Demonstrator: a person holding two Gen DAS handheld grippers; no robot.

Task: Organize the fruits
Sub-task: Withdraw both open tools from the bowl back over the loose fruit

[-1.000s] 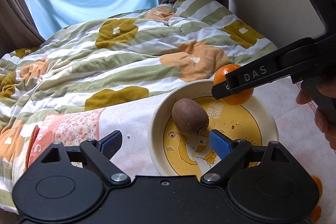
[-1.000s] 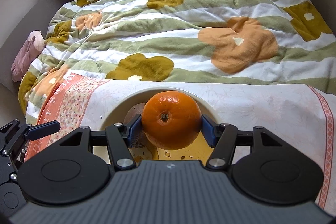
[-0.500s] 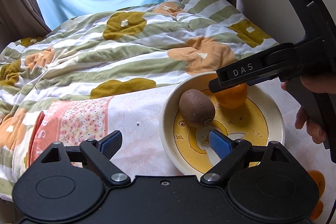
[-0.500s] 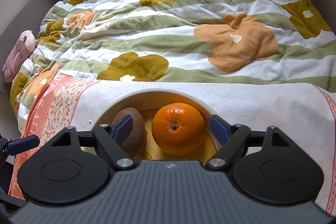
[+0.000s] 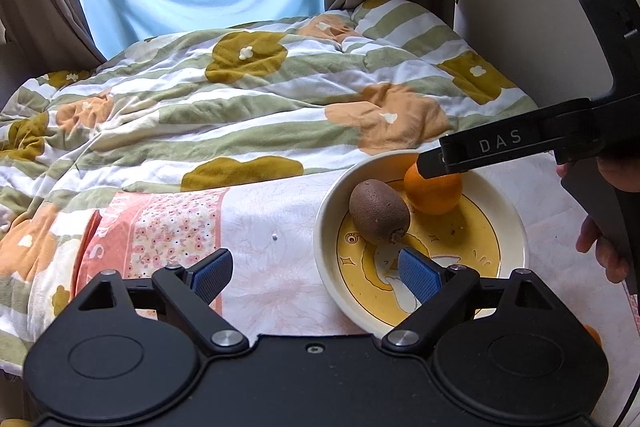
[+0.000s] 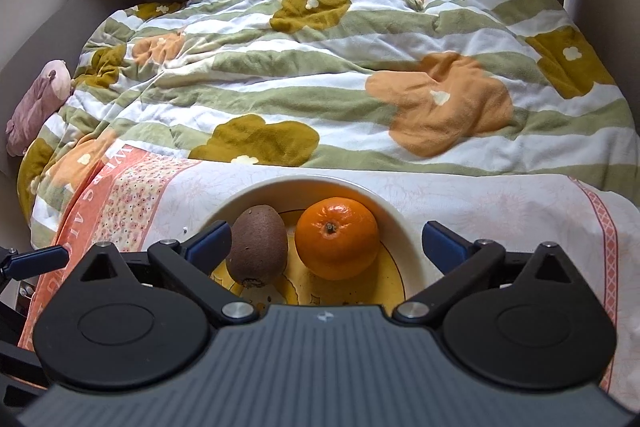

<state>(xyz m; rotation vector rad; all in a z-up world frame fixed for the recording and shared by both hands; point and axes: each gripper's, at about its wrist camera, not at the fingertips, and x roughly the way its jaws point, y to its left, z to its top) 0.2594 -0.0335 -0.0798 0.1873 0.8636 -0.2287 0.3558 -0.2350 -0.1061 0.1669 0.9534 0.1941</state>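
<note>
A brown kiwi (image 5: 379, 211) and an orange (image 5: 434, 191) lie side by side in a cream plate with a yellow cartoon centre (image 5: 508, 223). In the right wrist view the kiwi (image 6: 257, 245) is left of the orange (image 6: 337, 238) in the same plate (image 6: 394, 217). My right gripper (image 6: 326, 241) is open wide above the plate with both fruits between its blue pads, touching neither. My left gripper (image 5: 312, 269) is open and empty, low over the cloth at the plate's left rim. The right gripper's black body (image 5: 520, 143) reaches over the orange.
The plate sits on a white and pink floral cloth (image 5: 256, 223) at the near edge of a bed. A striped quilt with flower patches (image 5: 248, 99) covers the bed behind. A pink soft toy (image 6: 36, 99) lies at the far left. Another orange shape (image 5: 592, 333) peeks out at the lower right.
My right gripper opened and let go of the orange, which now rests in the plate beside the kiwi. The right gripper drew back and rose. My left gripper pulled back a little.
</note>
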